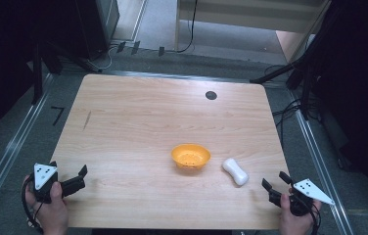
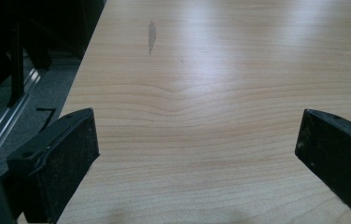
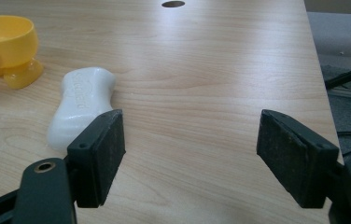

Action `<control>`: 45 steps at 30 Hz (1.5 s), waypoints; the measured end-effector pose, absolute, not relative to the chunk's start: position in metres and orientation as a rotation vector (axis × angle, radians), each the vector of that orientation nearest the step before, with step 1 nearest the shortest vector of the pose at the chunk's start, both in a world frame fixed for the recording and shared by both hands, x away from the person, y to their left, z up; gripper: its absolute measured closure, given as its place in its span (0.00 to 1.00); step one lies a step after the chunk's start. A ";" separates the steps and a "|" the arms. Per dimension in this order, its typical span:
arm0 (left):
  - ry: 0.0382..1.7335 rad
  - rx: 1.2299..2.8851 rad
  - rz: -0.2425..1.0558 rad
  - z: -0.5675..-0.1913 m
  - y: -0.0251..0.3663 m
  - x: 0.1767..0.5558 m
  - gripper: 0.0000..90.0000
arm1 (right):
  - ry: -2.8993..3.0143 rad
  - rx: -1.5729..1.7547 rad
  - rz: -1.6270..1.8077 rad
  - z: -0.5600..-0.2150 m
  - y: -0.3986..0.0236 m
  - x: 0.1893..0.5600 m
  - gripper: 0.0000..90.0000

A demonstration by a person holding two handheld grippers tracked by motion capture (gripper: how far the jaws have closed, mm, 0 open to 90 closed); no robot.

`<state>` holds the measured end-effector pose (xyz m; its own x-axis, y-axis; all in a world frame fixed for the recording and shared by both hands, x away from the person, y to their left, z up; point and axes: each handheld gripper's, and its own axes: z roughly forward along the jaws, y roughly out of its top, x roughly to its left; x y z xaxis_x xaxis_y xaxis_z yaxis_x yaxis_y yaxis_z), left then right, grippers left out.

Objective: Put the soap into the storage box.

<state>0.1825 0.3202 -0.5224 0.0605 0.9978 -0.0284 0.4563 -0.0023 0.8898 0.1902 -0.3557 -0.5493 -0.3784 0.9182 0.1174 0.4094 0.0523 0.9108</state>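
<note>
Soap [image 1: 235, 171] lies beside the bowl [image 1: 190, 156]; I hold my right tool [image 1: 274, 184] released near it, left tool [image 1: 81, 177] released too.

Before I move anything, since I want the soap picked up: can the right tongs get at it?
Probably yes. The right tongs stand open just short of the soap, with bare table between; the bowl sits apart on its far side.

A light wooden table [image 1: 138, 112] carried a small dark round hole [image 1: 211, 95] near its far edge and a thin dark smudge [image 1: 87, 120] toward its left side. Black cables [image 1: 192, 24] trailed over the grey floor [image 1: 157, 24] beyond.
</note>
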 end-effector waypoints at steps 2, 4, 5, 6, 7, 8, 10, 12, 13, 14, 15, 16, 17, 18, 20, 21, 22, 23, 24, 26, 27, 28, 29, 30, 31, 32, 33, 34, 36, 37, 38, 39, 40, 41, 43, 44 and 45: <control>1.504 1.566 0.886 -0.522 0.320 0.183 0.00 | 1.835 1.326 1.293 -0.549 -0.354 0.190 0.27; 1.503 1.565 0.887 -0.522 0.320 0.182 0.00 | 1.846 1.319 1.282 -0.549 -0.353 0.191 0.28; 1.499 1.565 0.888 -0.522 0.321 0.182 0.00 | 1.846 1.319 1.282 -0.549 -0.353 0.191 0.28; 1.497 1.565 0.887 -0.522 0.321 0.182 0.00 | 1.843 1.323 1.279 -0.549 -0.353 0.191 0.28; 1.498 1.565 0.887 -0.522 0.321 0.182 0.00 | 1.840 1.325 1.278 -0.549 -0.353 0.191 0.28; 1.499 1.566 0.887 -0.522 0.321 0.182 0.00 | 1.833 1.333 1.286 -0.549 -0.354 0.191 0.27; 1.496 1.572 0.891 -0.522 0.320 0.182 0.00 | 1.828 1.335 1.289 -0.549 -0.355 0.191 0.27; 1.496 1.573 0.891 -0.522 0.320 0.182 0.00 | 1.827 1.347 1.297 -0.549 -0.356 0.191 0.27; 1.496 1.575 0.888 -0.522 0.320 0.183 0.00 | 1.841 1.344 1.300 -0.549 -0.356 0.191 0.28; 1.499 1.576 0.890 -0.522 0.320 0.183 0.00 | 1.856 1.332 1.302 -0.549 -0.356 0.192 0.28; 1.499 1.576 0.890 -0.522 0.320 0.183 0.00 | 1.856 1.332 1.302 -0.549 -0.356 0.192 0.28; 1.498 1.577 0.889 -0.522 0.320 0.183 0.00 | 1.865 1.328 1.300 -0.549 -0.355 0.192 0.28; 1.497 1.574 0.888 -0.522 0.320 0.183 0.00 | 1.888 1.321 1.296 -0.549 -0.354 0.193 0.29; 1.497 1.574 0.888 -0.522 0.320 0.183 0.00 | 1.888 1.321 1.296 -0.549 -0.354 0.193 0.29; 1.499 1.571 0.888 -0.522 0.320 0.183 0.00 | 1.899 1.313 1.293 -0.549 -0.353 0.193 0.29; 1.498 1.571 0.887 -0.522 0.320 0.183 0.00 | 1.905 1.311 1.295 -0.548 -0.353 0.193 0.29; 1.498 1.574 0.887 -0.522 0.320 0.183 0.00 | 1.905 1.312 1.299 -0.548 -0.353 0.193 0.28; 1.498 1.575 0.888 -0.522 0.320 0.183 0.00 | 1.905 1.312 1.299 -0.548 -0.353 0.193 0.28; 1.497 1.577 0.890 -0.522 0.320 0.183 0.00 | 1.909 1.311 1.304 -0.548 -0.354 0.193 0.28; 1.497 1.580 0.891 -0.522 0.319 0.183 0.00 | 1.917 1.315 1.304 -0.547 -0.354 0.193 0.26; 1.496 1.577 0.891 -0.522 0.320 0.183 0.00 | 1.922 1.326 1.297 -0.547 -0.354 0.193 0.25; 1.496 1.577 0.891 -0.522 0.320 0.183 0.00 | 1.922 1.326 1.297 -0.547 -0.354 0.193 0.25; 1.497 1.576 0.890 -0.522 0.320 0.183 0.00 | 1.925 1.329 1.285 -0.547 -0.354 0.194 0.23; 1.498 1.577 0.889 -0.522 0.320 0.183 0.00 | 1.931 1.326 1.280 -0.548 -0.354 0.194 0.22; 1.498 1.577 0.889 -0.522 0.320 0.183 0.00 | 1.931 1.326 1.280 -0.548 -0.354 0.194 0.22; 1.497 1.577 0.890 -0.522 0.320 0.183 0.00 | 1.935 1.330 1.273 -0.548 -0.354 0.194 0.21; 1.496 1.577 0.892 -0.522 0.320 0.183 0.00 | 1.942 1.334 1.253 -0.547 -0.353 0.195 0.21; 1.496 1.577 0.892 -0.522 0.320 0.183 0.00 | 1.944 1.339 1.250 -0.547 -0.352 0.196 0.20; 1.497 1.577 0.891 -0.522 0.320 0.182 0.00 | 1.948 1.339 1.240 -0.546 -0.352 0.196 0.20; 1.497 1.576 0.893 -0.522 0.320 0.182 0.00 | 1.952 1.337 1.229 -0.546 -0.352 0.197 0.20; 1.497 1.576 0.893 -0.522 0.319 0.182 0.00 | 1.958 1.341 1.212 -0.545 -0.351 0.197 0.20; 1.495 1.577 0.893 -0.522 0.319 0.182 0.00 | 1.964 1.344 1.197 -0.544 -0.351 0.198 0.20; 1.495 1.577 0.895 -0.522 0.319 0.182 0.00 | 1.968 1.351 1.189 -0.543 -0.350 0.198 0.20; 1.495 1.577 0.895 -0.522 0.319 0.182 0.00 | 1.987 1.352 1.153 -0.542 -0.349 0.200 0.20; 1.496 1.577 0.895 -0.522 0.319 0.182 0.00 | 2.000 1.352 1.132 -0.541 -0.349 0.201 0.20; 1.496 1.576 0.897 -0.522 0.319 0.182 0.00 | 2.009 1.362 1.109 -0.541 -0.348 0.202 0.20; 1.496 1.577 0.896 -0.522 0.319 0.182 0.00 | 2.026 1.378 1.085 -0.540 -0.348 0.203 0.20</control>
<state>0.1821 0.3195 -0.5223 0.0630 0.9979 -0.0169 0.4562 -0.0137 0.8898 0.2035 -0.3481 -0.5398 -0.3941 0.9173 0.0575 0.5559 0.1881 0.8097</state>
